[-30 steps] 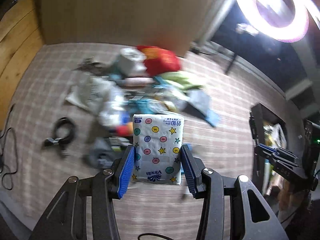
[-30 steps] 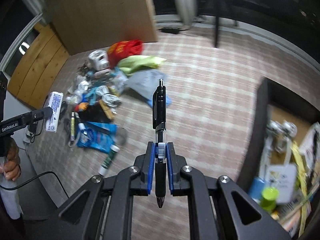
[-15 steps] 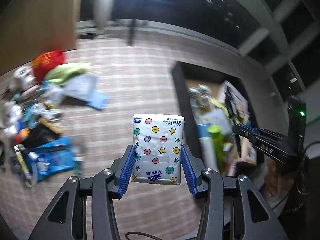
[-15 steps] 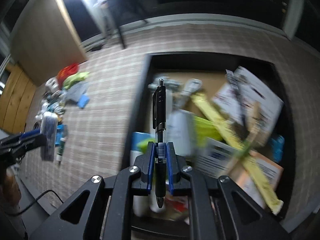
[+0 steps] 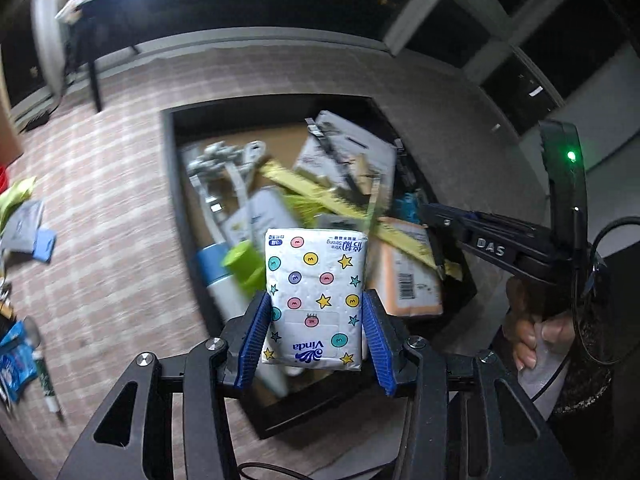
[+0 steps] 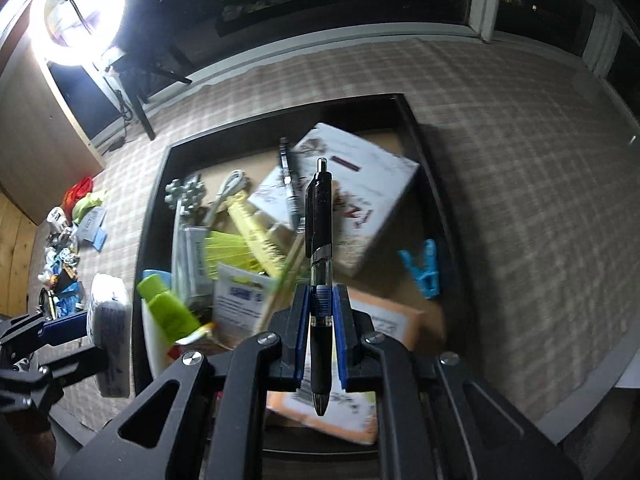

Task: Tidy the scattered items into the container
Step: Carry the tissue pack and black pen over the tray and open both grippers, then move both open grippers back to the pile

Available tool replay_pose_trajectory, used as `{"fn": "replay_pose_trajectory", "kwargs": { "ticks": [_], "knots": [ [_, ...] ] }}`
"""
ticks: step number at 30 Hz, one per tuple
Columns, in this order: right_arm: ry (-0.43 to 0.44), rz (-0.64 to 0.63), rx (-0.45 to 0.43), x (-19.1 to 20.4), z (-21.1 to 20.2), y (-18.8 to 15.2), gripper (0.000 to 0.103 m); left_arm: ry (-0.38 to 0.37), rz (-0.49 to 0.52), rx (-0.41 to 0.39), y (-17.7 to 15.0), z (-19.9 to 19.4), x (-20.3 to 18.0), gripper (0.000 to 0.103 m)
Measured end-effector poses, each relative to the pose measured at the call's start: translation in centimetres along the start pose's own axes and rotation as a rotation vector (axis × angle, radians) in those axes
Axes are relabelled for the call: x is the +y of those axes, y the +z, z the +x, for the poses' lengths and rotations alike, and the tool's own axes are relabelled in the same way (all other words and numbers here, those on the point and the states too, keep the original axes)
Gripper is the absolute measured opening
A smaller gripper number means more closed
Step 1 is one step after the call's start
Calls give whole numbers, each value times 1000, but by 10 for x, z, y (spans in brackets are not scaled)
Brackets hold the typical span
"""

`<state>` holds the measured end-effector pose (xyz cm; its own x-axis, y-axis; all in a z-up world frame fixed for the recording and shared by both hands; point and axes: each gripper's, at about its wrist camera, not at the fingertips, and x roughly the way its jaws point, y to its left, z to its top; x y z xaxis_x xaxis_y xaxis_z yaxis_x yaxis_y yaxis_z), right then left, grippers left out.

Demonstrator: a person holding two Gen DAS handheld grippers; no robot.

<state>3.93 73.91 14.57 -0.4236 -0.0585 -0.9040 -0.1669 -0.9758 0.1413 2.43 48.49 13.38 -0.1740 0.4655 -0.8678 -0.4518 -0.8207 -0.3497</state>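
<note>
My left gripper holds a white tissue pack printed with coloured dots and stars. Its blue pads are on the pack's sides and its jaws are opening. The pack hangs over the near left part of the black container. My right gripper grips a black pen that stands upright over the middle of the container, and its jaws are opening too. In the right wrist view the left gripper and tissue pack sit at the container's left wall.
The container holds a green bottle, a white box, a blue clothespin, a yellow ruler and papers. A pile of scattered items lies on the checked cloth to the left. A ring light glares at the back left.
Both grippers have swung from above the scattered pile across the cloth to over the black container, the left carrying the tissue pack and the right carrying the pen.
</note>
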Motion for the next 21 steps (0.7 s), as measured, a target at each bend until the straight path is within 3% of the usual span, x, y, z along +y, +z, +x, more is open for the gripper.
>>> {"fn": "replay_pose_trajectory", "kwargs": {
  "ticks": [1, 3, 4, 12, 21],
  "knots": [
    [-3, -6, 2, -1, 0, 0, 19, 6, 2, 7, 2, 4, -4, 50],
    [-34, -3, -9, -4, -2, 0, 50, 27, 5, 13, 3, 10, -9, 50],
    [-46, -7, -23, -5, -3, 0, 55, 43, 4, 11, 3, 12, -10, 50],
    [-26, -29, -47, 5, -8, 2, 56, 82, -31, 13, 3, 12, 6, 50],
    [29, -91, -57, 47, 1, 13, 56, 126, -139, -18, -13, -10, 60, 50]
  ]
}}
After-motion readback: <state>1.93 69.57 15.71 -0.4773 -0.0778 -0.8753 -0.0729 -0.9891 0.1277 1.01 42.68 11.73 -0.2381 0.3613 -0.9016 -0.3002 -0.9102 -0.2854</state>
